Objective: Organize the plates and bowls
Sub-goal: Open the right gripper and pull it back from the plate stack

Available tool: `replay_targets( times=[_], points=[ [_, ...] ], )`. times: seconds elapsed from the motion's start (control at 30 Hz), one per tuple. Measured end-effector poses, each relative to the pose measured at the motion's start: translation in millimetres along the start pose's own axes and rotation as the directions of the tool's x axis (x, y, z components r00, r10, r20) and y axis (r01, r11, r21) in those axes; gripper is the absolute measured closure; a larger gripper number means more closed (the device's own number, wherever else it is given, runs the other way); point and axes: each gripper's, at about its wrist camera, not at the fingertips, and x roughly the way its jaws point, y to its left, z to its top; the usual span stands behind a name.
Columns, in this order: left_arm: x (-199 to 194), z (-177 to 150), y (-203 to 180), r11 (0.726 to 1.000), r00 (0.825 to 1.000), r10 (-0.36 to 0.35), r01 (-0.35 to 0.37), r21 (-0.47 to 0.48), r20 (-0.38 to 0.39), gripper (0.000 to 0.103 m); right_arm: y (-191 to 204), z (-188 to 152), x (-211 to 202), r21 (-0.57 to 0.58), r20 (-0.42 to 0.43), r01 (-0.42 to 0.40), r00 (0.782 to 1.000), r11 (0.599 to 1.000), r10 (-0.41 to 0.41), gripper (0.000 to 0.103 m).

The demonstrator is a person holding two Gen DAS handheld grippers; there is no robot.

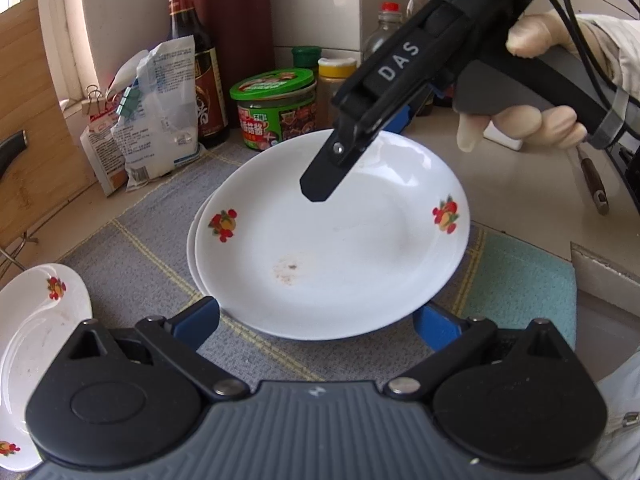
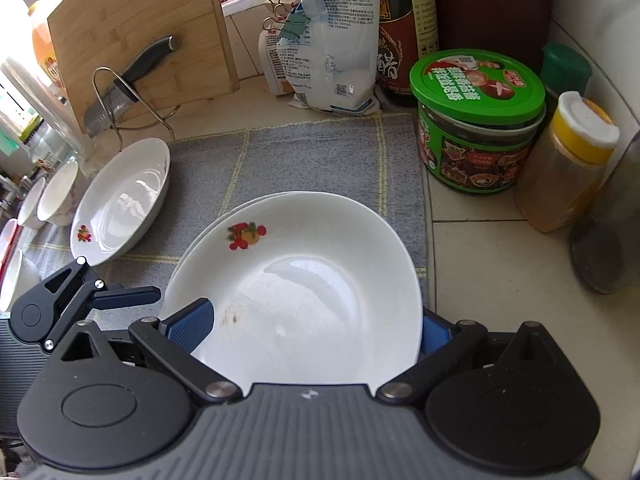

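straddling top plate [image 2: 304,280] rim, right gripper [image 2: 316,328] fingers seemingly wide

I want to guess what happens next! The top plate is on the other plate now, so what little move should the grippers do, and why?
Probably the right gripper should back away. Its fingers straddle the top plate, which sits slightly off-centre on the plate below on the grey mat. The left gripper is open at the near rim. Another plate waits beside the stack.
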Motion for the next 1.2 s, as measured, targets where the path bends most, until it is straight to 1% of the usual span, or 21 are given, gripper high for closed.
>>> replay_targets(
  times=[0.2,0.37,0.47,0.6,0.7,0.77,0.83,0.93,1.03,1.07,1.13,1.2],
  points=[
    [1.2,-2.3,-4.2,1.000,1.000,0.014,-0.014,0.003,0.006,0.001,5.6,-2.9,-2.7,-0.028,0.002,0.059,0.998,0.998,-0.058,0.000],
    [-0.8,-5.6,-6.3,1.000,1.000,0.025,-0.025,-0.007,0.008,0.001,6.8,-7.3,-4.8,-0.032,0.007,0.082,0.997,0.996,-0.081,0.000],
    [-7.8,-6.7,-5.4,0.999,0.999,0.034,-0.033,-0.029,0.031,0.001,15.1,-9.5,-10.5,-0.075,0.035,0.090,0.996,0.993,-0.087,0.000],
    [-27.9,-7.7,-2.1,0.993,0.992,0.091,-0.085,-0.078,0.088,0.001,36.1,-12.7,-18.8,-0.162,0.105,0.145,0.986,0.976,-0.129,0.000],
    [-43.2,-9.3,3.5,0.978,0.980,0.167,-0.152,-0.142,0.105,0.001,53.6,-15.5,-22.9,-0.224,0.147,0.169,0.979,0.960,-0.138,0.000],
    [-52.0,-12.2,9.4,0.957,0.968,0.234,-0.212,-0.198,0.094,0.001,63.9,-17.3,-23.2,-0.252,0.162,0.169,0.978,0.953,-0.131,0.000],
    [-61.7,-17.1,17.2,0.928,0.952,0.297,-0.268,-0.258,0.077,0.001,73.8,-19.0,-23.0,-0.274,0.174,0.157,0.978,0.949,-0.112,0.000],
    [-77.0,-27.8,25.9,0.866,0.913,0.405,-0.369,-0.336,0.040,0.001,86.4,-21.5,-20.9,-0.296,0.183,0.134,0.980,0.946,-0.081,0.000],
    [-90.7,-42.5,34.3,0.807,0.888,0.459,-0.420,-0.415,-0.004,0.001,96.8,-22.3,-16.3,-0.315,0.171,0.087,0.985,0.945,-0.033,0.000],
    [-94.5,-48.4,37.0,0.785,0.876,0.481,-0.442,-0.435,-0.022,0.001,99.6,-22.0,-14.3,-0.325,0.164,0.068,0.986,0.943,-0.015,0.000],
    [-97.9,-58.3,40.7,0.748,0.855,0.514,-0.488,-0.450,-0.072,0.001,106.2,-21.5,-10.1,-0.344,0.153,0.043,0.988,0.938,0.011,0.000],
    [-99.2,-66.3,42.6,0.708,0.827,0.547,-0.539,-0.456,-0.129,0.001,111.9,-19.5,-6.2,-0.366,0.145,0.016,0.989,0.931,0.040,0.000]
  ],
)
